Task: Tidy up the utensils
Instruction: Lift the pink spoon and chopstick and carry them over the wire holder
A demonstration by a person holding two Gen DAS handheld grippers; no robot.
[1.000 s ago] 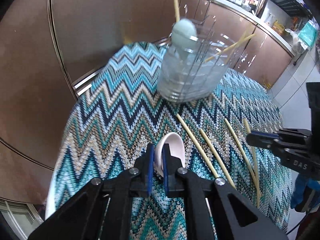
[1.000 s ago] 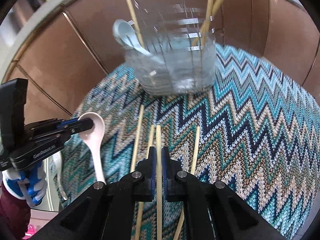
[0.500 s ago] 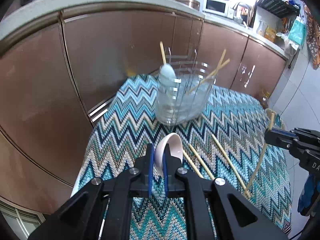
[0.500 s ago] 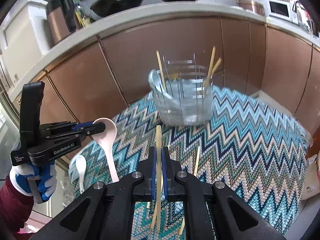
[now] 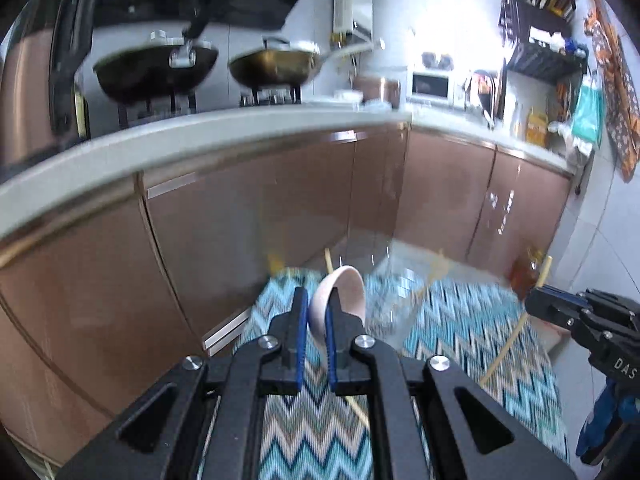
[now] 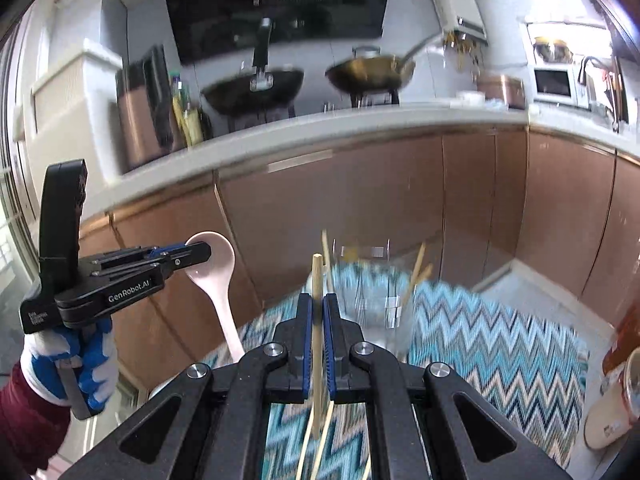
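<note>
My left gripper [image 5: 317, 312] is shut on a pale pink ceramic spoon [image 5: 340, 292], held by its bowl well above the table; in the right wrist view the spoon [image 6: 216, 276] hangs handle down from it. My right gripper [image 6: 317, 316] is shut on a wooden chopstick [image 6: 317, 304], held upright above the table. The clear utensil holder [image 6: 376, 300] stands blurred beyond both grippers, with chopsticks leaning in it. Several loose chopsticks [image 6: 308, 448] lie on the zigzag cloth below.
The table has a blue zigzag cloth [image 6: 500, 344]. Brown cabinet fronts [image 6: 360, 208] stand close behind it, with woks [image 6: 256, 88] on the counter above. A paper cup [image 6: 616, 404] and a bottle sit at the table's right edge.
Both grippers have risen and tilted up with their loads. The table and holder now sit low in both views, and the counter and woks have come into sight.
</note>
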